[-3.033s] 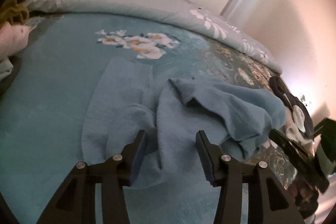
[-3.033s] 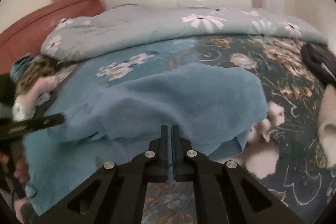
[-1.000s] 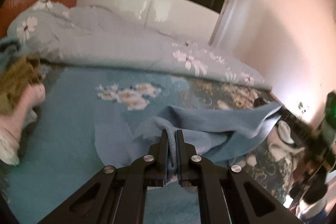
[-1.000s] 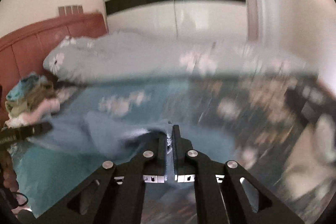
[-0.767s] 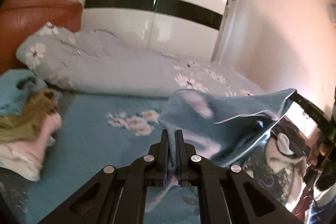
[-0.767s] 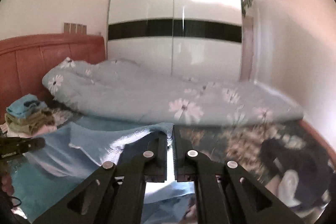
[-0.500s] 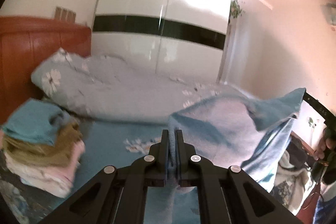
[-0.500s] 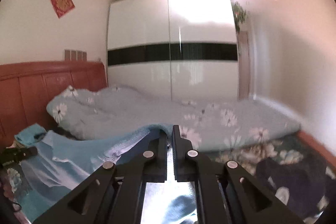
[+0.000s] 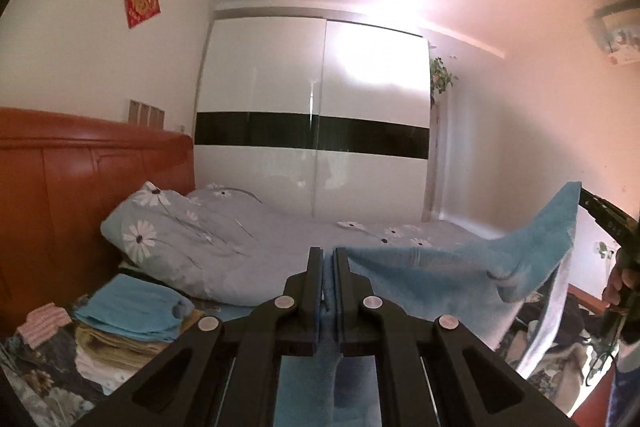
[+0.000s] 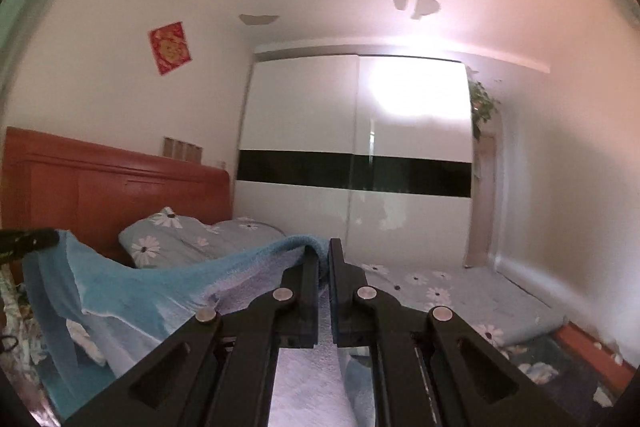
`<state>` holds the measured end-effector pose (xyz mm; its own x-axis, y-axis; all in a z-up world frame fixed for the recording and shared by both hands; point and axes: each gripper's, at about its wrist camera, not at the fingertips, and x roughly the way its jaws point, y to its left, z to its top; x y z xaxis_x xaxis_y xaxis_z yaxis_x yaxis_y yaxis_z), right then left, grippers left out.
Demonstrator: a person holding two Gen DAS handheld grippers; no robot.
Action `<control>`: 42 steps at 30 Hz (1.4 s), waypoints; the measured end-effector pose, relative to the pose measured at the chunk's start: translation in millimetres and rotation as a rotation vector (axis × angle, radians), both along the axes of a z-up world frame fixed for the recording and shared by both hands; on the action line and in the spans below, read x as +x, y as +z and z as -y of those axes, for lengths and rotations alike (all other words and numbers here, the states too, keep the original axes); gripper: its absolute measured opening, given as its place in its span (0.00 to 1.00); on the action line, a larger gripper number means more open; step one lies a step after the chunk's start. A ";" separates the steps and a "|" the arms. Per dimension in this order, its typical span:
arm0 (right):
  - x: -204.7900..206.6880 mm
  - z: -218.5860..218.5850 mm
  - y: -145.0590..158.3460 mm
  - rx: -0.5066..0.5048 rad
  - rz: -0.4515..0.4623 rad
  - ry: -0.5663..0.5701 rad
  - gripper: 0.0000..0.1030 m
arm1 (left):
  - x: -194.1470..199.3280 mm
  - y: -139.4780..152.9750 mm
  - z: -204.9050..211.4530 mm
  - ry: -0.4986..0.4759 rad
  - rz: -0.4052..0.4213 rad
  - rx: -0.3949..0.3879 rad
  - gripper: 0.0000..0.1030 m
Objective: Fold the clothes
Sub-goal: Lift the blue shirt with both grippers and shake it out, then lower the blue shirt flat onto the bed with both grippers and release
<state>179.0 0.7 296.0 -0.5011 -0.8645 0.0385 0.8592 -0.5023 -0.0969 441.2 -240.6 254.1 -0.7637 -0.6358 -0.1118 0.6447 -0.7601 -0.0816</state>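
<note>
A light blue garment (image 9: 460, 267) hangs in the air above the bed, stretched between my two grippers. My left gripper (image 9: 328, 259) is shut on one end of it. In the left wrist view the cloth runs right and up to the right gripper (image 9: 600, 211) at the far right edge. My right gripper (image 10: 324, 255) is shut on the other end. In the right wrist view the garment (image 10: 160, 291) sags left toward the left gripper (image 10: 28, 241) at the left edge.
A stack of folded clothes (image 9: 132, 327) sits at the bed's left side by the red headboard (image 9: 80, 195). A rolled grey floral quilt (image 9: 224, 247) lies across the back of the bed. A white wardrobe (image 9: 316, 147) stands behind. Dark clothes (image 9: 560, 319) lie at right.
Both grippers have risen high off the bed with the blue garment, which now hangs spread between them. The views have tilted up toward the wardrobe and ceiling.
</note>
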 end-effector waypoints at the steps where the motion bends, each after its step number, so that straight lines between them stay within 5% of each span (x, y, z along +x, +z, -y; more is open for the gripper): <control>1: 2.0 -0.9 1.7 -0.002 0.000 0.016 0.04 | 3.7 2.5 -0.3 0.004 -0.002 -0.005 0.05; 7: 6.2 1.9 4.3 0.005 0.017 0.109 0.04 | 18.5 14.3 7.4 0.031 -0.026 -0.053 0.05; 11: -13.3 43.1 -19.1 0.111 0.062 0.120 0.04 | -20.4 -12.6 50.6 0.000 0.039 0.028 0.05; 18: -91.5 159.6 -102.0 0.332 0.240 0.035 0.04 | -87.0 -122.6 123.3 -0.111 0.135 0.348 0.05; 25: -171.0 224.7 -204.8 0.511 0.431 -0.071 0.04 | -123.5 -218.5 117.1 -0.271 0.227 0.541 0.06; 30: -196.4 224.3 -236.4 0.544 0.512 -0.081 0.04 | -139.0 -275.0 85.4 -0.357 0.342 0.614 0.37; 36: -207.3 228.5 -250.7 0.567 0.561 -0.069 0.04 | -159.5 -299.5 21.8 -0.438 0.478 0.529 0.53; 42: -205.3 233.7 -260.7 0.584 0.592 -0.044 0.05 | -186.7 -314.4 -6.8 -0.407 0.639 0.386 0.55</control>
<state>-26.2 -233.0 35.3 -0.3313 -0.6426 -0.6909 0.8308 -0.5458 0.1092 254.5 -233.8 -60.3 -0.6408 -0.1541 -0.7521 0.3379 -0.9363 -0.0961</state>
